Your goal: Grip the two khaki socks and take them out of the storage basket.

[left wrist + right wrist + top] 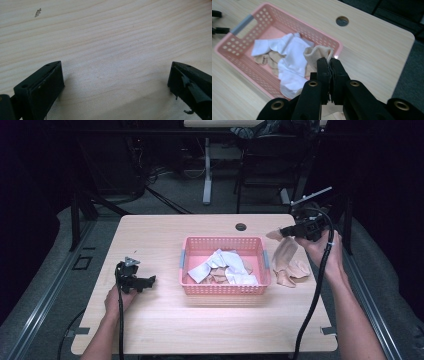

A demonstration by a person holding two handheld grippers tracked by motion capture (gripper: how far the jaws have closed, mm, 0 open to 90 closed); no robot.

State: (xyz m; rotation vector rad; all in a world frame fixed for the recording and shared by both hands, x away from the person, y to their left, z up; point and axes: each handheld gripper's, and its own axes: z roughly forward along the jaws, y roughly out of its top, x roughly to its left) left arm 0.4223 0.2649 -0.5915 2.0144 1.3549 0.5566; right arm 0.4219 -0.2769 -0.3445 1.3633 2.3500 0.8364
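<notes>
Right hand-held gripper (329,66) pinches a beige sock (286,255) just right of the pink basket (224,290); left hand-held gripper (148,281) gapes empty. Thin grip may slip.

Most of the beige sock (318,53) hangs behind the right gripper (329,65) in its own view, with just the cuff poking above the jaws. In the basket (224,290), the white cloths (225,266) cover the beige pieces (218,276) so I can't count them. The left gripper (116,80) view cuts both jaws off at the bottom edge. Beyond the table (165,320) the room is too dark to read.
</notes>
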